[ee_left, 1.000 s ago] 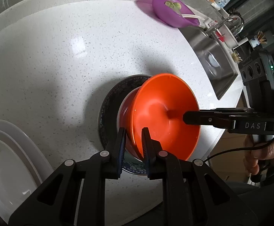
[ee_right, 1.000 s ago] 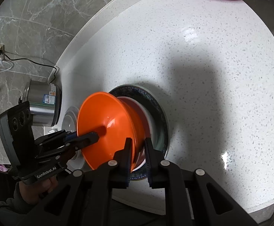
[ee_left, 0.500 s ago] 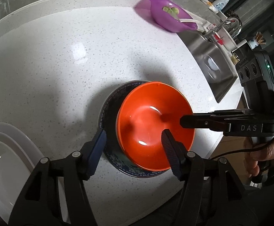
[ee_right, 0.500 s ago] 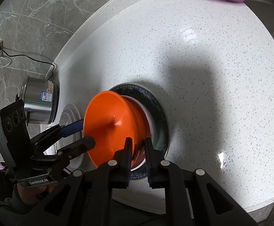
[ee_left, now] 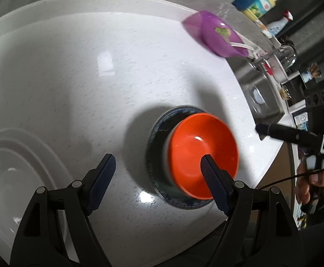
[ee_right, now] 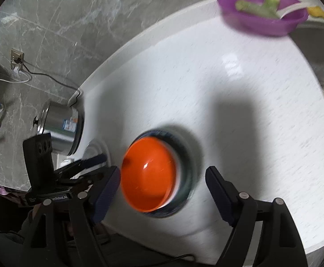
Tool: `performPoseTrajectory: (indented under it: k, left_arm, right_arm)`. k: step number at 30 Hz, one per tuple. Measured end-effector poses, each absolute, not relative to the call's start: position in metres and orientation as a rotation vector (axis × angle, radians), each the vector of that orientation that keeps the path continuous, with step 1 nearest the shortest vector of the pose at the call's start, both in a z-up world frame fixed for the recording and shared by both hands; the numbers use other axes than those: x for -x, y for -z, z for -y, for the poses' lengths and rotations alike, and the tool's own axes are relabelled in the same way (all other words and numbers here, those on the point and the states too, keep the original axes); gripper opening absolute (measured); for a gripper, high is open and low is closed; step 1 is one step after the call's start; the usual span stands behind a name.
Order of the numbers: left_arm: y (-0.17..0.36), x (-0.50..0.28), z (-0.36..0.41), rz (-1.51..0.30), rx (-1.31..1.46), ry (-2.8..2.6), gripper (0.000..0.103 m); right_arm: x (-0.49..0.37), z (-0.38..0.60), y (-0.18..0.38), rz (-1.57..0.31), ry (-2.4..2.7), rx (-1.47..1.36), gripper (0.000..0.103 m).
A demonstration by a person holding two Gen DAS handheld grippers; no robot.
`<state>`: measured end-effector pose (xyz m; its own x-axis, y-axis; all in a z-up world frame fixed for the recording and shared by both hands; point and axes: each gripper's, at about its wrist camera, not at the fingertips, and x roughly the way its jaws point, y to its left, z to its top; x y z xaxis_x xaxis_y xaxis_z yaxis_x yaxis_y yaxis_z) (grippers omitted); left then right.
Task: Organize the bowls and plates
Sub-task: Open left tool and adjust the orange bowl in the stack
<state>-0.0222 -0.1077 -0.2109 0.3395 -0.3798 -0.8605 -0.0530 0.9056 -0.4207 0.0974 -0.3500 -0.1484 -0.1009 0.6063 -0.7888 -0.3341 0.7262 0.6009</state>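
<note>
With both jaws just spread and nothing between them, the orange bowl (ee_left: 203, 158) is seen nested at lower right, nearer the left hand-held gripper (ee_left: 157, 166) than the right hand-held gripper (ee_right: 162, 178).

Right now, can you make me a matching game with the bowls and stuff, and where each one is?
Things:
1. orange bowl
2. purple bowl
3. steel pot
4. white plates

Places:
A. by the sink
B. at the counter's left edge, stacked
C. nested in a white bowl on the dark plate
D. against the grey wall

Pairs: 1-C, 2-A, 3-D, 4-B
</note>
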Motion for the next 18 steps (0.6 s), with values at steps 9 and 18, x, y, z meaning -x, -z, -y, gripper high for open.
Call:
performPoseTrajectory:
  k: [9,18]
  left_arm:
    - [0.225,0.036,0.102,-1.241,0.463,0.156,0.078]
    - [0.226,0.047,0.095,-1.246,0.457,0.098,0.077]
  right_arm:
    - [-0.101,0.348,0.177,-1.525,-0.792,-0.059,0.075]
    - [-0.108,0.348,0.195,-1.547,-0.777,-0.004,0.069]
